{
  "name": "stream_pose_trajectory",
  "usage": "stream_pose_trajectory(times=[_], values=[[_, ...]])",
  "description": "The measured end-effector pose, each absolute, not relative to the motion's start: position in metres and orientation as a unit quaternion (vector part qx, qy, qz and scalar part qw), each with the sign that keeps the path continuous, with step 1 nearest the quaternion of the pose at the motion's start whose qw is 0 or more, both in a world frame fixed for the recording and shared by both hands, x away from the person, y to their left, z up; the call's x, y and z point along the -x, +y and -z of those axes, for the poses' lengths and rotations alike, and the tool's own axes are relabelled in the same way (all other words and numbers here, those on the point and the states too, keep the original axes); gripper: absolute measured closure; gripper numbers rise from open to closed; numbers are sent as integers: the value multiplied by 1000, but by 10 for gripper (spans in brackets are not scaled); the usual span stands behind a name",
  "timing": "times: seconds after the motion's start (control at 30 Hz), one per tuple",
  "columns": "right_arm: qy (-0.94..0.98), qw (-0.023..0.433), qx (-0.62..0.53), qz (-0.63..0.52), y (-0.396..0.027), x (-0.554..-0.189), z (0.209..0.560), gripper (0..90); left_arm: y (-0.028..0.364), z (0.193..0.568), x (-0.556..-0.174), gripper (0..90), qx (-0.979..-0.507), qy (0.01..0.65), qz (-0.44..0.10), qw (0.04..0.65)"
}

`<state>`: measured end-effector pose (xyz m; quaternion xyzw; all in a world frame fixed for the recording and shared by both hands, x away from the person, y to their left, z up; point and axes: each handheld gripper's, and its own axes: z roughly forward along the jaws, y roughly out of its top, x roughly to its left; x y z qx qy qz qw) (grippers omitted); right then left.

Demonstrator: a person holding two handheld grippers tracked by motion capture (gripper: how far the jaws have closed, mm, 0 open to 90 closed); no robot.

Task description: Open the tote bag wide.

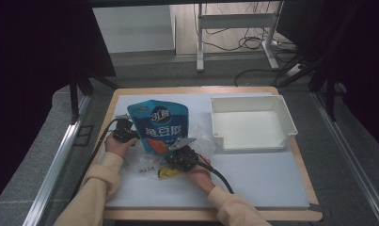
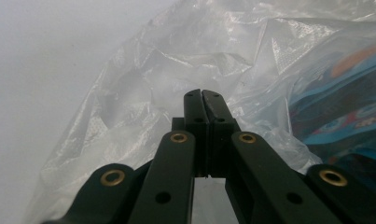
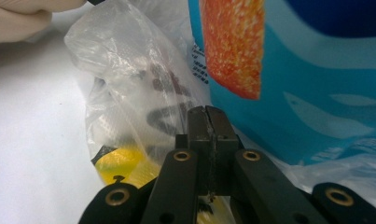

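Note:
A blue stand-up pouch (image 1: 160, 125) with an orange patch sits partly inside a crumpled clear plastic bag (image 1: 145, 162) on the white mat. My left gripper (image 1: 132, 136) is at the pouch's left side. Its jaws are shut, tips (image 2: 202, 94) buried in the bag's film (image 2: 143, 79). My right gripper (image 1: 173, 151) is at the pouch's lower right, jaws shut, tips (image 3: 207, 112) against the film, with the pouch (image 3: 311, 93) rising right behind. The bag (image 3: 125, 79) carries dark lettering and a yellow print (image 3: 118, 165).
An empty white tray (image 1: 282, 113) stands at the back right of the wooden table (image 1: 206, 90). The white mat (image 1: 267, 181) lies open in front of the tray. Cables trail back from both grippers along the forearms. A pale hand (image 3: 17, 18) shows beyond the bag.

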<state>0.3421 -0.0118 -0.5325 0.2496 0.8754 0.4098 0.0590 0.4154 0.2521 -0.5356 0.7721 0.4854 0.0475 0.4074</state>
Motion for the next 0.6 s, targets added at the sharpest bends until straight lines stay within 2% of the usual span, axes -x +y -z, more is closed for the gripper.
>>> stream_pose_trajectory(times=[0.27,0.6], values=[[886,41,-238,-396,-4,-340,540,893,247,546,-421,900,-779,486,-65,391],[895,15,-198,-399,1,-329,541,893,253,550,-430,900,-764,495,-66,408]])
